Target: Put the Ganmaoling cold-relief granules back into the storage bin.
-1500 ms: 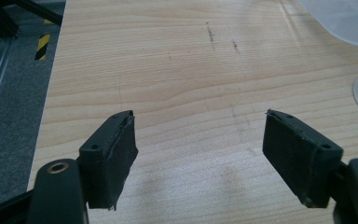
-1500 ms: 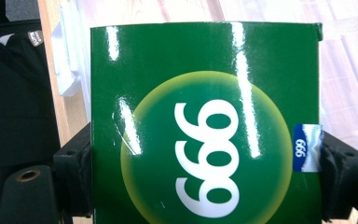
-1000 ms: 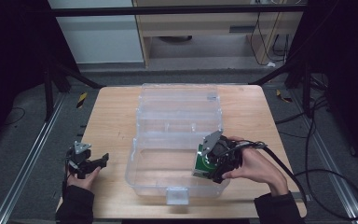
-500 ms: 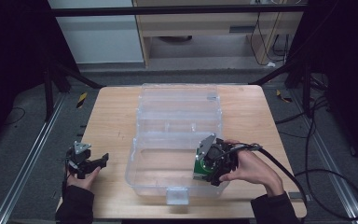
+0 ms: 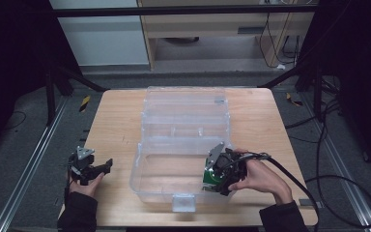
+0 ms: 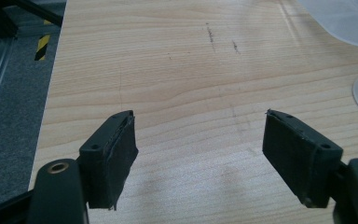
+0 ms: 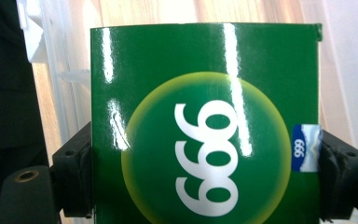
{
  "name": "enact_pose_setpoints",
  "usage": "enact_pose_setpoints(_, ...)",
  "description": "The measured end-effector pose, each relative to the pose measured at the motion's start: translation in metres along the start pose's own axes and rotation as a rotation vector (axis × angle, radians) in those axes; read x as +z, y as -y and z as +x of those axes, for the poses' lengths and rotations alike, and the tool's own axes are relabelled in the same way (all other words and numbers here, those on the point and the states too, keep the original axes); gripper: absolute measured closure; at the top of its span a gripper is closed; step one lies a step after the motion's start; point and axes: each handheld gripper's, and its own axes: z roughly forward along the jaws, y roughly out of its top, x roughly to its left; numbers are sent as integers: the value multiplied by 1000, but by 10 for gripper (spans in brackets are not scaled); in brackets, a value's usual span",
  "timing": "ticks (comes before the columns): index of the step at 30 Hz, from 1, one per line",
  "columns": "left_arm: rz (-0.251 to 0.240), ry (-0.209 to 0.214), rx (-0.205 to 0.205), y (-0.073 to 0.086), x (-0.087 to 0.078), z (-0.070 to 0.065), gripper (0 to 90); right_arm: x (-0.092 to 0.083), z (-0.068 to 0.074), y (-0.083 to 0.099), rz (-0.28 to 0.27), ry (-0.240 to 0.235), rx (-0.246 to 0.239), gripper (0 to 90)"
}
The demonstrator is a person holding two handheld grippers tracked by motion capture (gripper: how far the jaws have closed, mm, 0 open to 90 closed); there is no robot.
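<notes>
Your right tongs (image 7: 205, 158) clamp a glossy green box (image 7: 205, 121) printed "999", inside the clear bin's (image 5: 174, 145) near right corner. Your left tongs (image 6: 200, 158) gape over the bare table (image 6: 177, 70), left.

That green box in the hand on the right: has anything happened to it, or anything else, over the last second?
The right gripper has carried the green box a little lower into the clear plastic bin, near its right wall. Its jaws have just been opening slightly, yet both sides of the box are between them and it remains gripped. The left gripper stayed open above the wooden table, and the bin did not shift.
</notes>
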Motion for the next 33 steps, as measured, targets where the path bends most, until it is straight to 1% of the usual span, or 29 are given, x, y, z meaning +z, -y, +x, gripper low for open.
enact_pose_setpoints(3, -1, 0, 1, 0, 0, 0, 251, 2, 0, 1, 4, -9, 10, 154)
enact_pose_setpoints(4, -2, 0, 1, 0, 0, 0, 251, 4, -1, 3, 5, -10, 20, 151)
enact_pose_setpoints(6, -1, 0, 1, 0, 0, 0, 251, 7, -2, 6, 13, -14, 23, 148)
enact_pose_setpoints(11, -1, 0, 1, 0, 0, 0, 251, 12, -3, 9, 5, -21, 30, 145)
enact_pose_setpoints(15, 2, 0, 3, 0, 0, 0, 251, 12, -4, 10, 5, -26, 36, 135)
enact_pose_setpoints(18, 1, 1, 0, 0, 0, 0, 251, 9, -4, 11, -8, -22, 39, 126)
enact_pose_setpoints(19, 1, 1, 1, 0, 0, -1, 251, 2, -5, 12, -33, -13, 49, 127)
enact_pose_setpoints(22, 2, 1, 1, 0, 0, -1, 251, -6, -6, 14, -53, 0, 61, 126)
enact_pose_setpoints(23, 3, 1, 1, 0, 0, -1, 251, -14, -6, 17, -84, 14, 71, 124)
enact_pose_setpoints(25, 2, 1, 3, 0, 0, 0, 251, -21, -6, 21, -121, 30, 94, 120)
enact_pose_setpoints(26, 2, 1, 3, 0, 0, 0, 251, -21, -6, 21, -121, 30, 94, 120)
enact_pose_setpoints(27, 3, 1, 3, 0, 0, 0, 251, -25, -6, 24, -141, 38, 102, 117)
enact_pose_setpoints(28, 2, 0, 4, 0, 0, 0, 251, -34, -7, 30, -186, 65, 128, 106)
enact_pose_setpoints(31, 2, 0, 4, 0, 0, 0, 251, -47, -6, 43, -255, 97, 168, 100)
enact_pose_setpoints(32, 1, -1, 4, 0, -1, 0, 251, -47, -6, 43, -255, 97, 168, 100)
enact_pose_setpoints(33, 1, 0, 2, 0, -1, 0, 251, -51, -5, 48, -276, 111, 182, 94)
